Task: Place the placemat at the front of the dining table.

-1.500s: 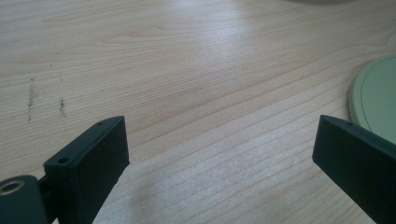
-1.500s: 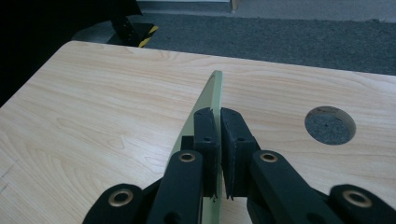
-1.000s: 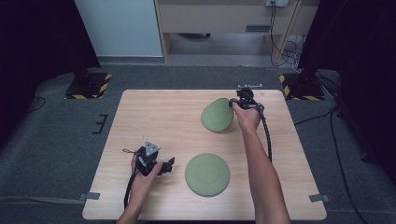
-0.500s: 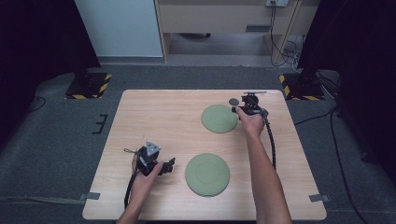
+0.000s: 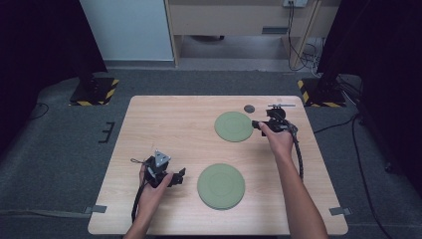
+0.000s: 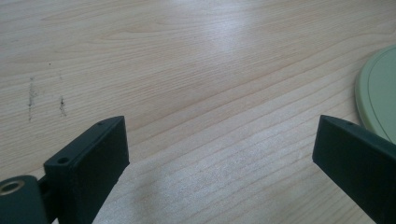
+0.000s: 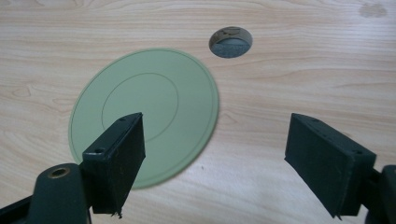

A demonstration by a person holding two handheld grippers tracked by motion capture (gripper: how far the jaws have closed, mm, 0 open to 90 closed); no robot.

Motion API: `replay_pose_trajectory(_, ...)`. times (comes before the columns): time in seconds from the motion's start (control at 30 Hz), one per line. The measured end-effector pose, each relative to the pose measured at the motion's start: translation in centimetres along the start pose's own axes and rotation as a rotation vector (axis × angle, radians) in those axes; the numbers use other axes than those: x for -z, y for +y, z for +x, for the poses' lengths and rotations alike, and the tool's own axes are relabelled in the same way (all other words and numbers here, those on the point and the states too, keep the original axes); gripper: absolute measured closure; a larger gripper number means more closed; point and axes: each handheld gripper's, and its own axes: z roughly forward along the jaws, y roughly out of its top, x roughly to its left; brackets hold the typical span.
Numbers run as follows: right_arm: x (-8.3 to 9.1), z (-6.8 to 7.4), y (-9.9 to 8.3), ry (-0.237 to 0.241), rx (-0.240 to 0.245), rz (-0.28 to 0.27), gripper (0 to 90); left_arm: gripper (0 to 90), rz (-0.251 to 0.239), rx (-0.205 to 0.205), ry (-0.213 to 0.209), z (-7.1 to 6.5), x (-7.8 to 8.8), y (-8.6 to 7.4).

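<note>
- The far plate [image 5: 234, 126] lies flat on the table [image 5: 164, 124], towards its far right side, touched by nothing.
- The right gripper [image 5: 259, 124] sits just off that plate's right edge; its jaws have just been opening, they stand wide, and nothing is between them.
- In the right gripper view the plate [image 7: 144, 116] lies ahead and to the left, past the jaws.
- A small round hole [image 5: 249, 108] in the tabletop sits just beyond the plate.
- The near plate [image 5: 220, 185] lies well apart, at the near edge.
- The left gripper [image 5: 180, 175] rests just left of the near plate, jaws spread, holding nothing.
- Bare wood lies between the plates.
</note>
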Motion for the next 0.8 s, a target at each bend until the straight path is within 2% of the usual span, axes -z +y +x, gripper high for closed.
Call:
replay_pose_trajectory(0.37,3.5,-1.1,-3.4,0.035,0.008,-0.011,15.6,3.0,0.009,-0.011,0.000,-0.2,-0.1,0.0)
replay_pose_trajectory(0.8,4.9,-1.4,-7.2,0.060,0.018,0.006,11.5,3.0,0.017,-0.007,0.003,0.1,-0.3,-0.1)
